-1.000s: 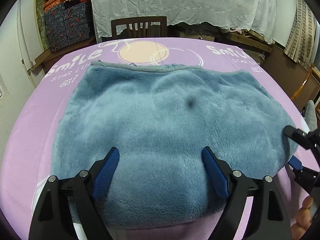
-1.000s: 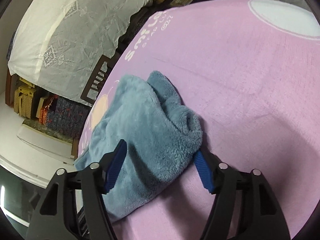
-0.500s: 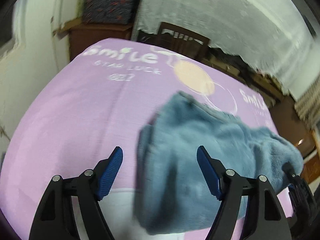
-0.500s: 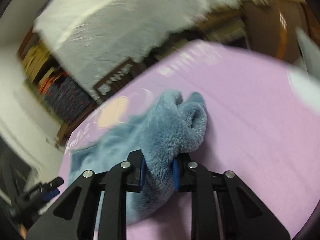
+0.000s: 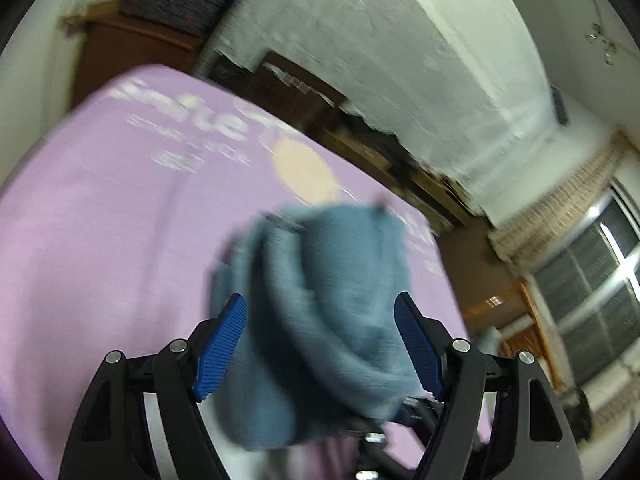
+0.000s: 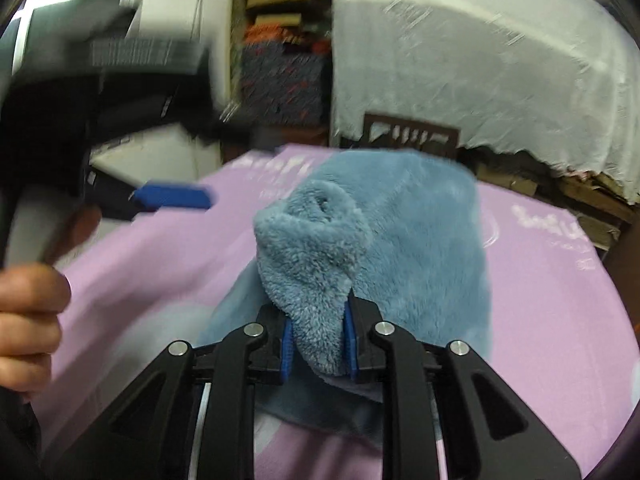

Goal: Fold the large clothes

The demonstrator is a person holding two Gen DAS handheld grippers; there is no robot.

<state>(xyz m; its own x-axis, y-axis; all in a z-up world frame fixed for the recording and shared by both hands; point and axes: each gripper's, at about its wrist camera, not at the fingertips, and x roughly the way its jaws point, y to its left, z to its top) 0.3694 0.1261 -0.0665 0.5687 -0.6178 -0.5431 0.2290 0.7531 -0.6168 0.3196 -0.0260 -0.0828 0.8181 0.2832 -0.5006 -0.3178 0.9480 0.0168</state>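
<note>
Right claw [image 6: 316, 344] is clamped on a bunched fold of the blue fleece garment [image 6: 420, 240]. Left claw [image 5: 320, 344] gapes wide, fleece hanging loose at 12 o'clock over the purple table [image 5: 100, 240].

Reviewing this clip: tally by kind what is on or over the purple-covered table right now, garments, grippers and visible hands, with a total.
Blue fleece garment: 1, bunched, lifted off the purple cover
Grippers: 2, right gripper clamped on the fleece, left gripper open around it
Hand: 1, at the left edge of the right wrist view
Total: 4
</note>
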